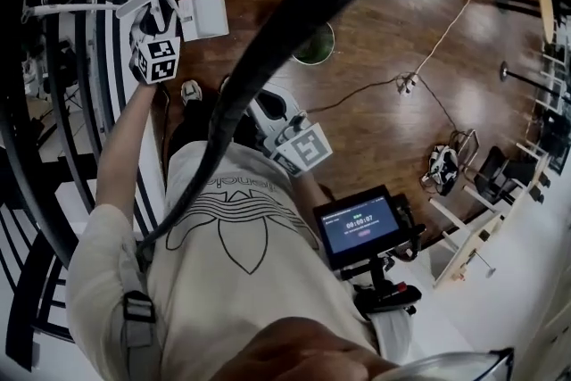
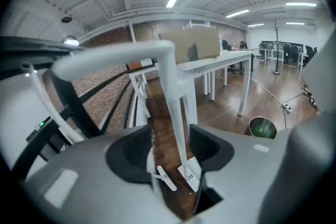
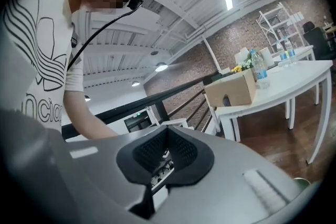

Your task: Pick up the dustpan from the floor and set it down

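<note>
The white dustpan has its pan [image 1: 203, 15] on the wooden floor beside the black railing, with its long handle [image 2: 173, 92] standing upright. The left gripper [image 1: 161, 18] is at that handle. In the left gripper view the thin handle runs up between the jaws [image 2: 176, 150] with a gap on either side, and the pan [image 2: 191, 173] shows below on the floor. The pads do not press the handle. The right gripper [image 1: 284, 131] is held near the person's waist, away from the dustpan. Its jaws [image 3: 164, 153] are shut with nothing in them.
A black stair railing [image 1: 80, 58] runs along the left. A green bin [image 1: 314, 45] stands on the floor ahead of the person's feet. A power strip with cable [image 1: 406, 83] lies to the right. White tables [image 2: 220, 63] stand further off, one bearing a cardboard box [image 3: 231, 91].
</note>
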A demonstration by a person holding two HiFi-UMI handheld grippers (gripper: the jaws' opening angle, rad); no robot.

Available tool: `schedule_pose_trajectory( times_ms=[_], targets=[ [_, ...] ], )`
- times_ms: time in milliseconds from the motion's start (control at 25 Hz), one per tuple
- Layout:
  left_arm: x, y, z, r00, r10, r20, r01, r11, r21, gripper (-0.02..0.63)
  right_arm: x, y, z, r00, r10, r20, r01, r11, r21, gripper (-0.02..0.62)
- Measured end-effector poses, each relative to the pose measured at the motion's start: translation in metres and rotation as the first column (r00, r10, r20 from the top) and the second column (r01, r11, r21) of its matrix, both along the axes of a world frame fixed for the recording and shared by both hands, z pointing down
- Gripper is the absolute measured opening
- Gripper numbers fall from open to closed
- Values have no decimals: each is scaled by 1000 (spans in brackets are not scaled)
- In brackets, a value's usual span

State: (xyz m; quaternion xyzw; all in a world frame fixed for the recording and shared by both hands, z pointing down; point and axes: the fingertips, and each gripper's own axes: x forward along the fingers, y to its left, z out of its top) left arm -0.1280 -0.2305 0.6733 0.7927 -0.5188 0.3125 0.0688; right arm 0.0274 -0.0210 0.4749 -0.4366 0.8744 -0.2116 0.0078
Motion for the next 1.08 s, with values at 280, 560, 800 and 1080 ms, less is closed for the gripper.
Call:
schedule_pose_trajectory(
  times_ms=[280,560,800,1080],
  targets=[
    [64,179,-140,859,243,-450,-309,948,-80,20,-5,7,-49,999,-45,-16,46,993,111,0],
    [88,176,-201,803,240,-545,-266,963,33,21,-45,-8,-44,988,-147,-40,151,976,154,0],
    [77,221,-251,809,298,-507,-307,949,67,20,-65,28,-83,981,-191,-27,193,963,186,0],
    [82,169,-204,835,256,-487,-251,965,77,20,-54,-19,-40,977,-209,-38,212,958,193,0]
  ],
)
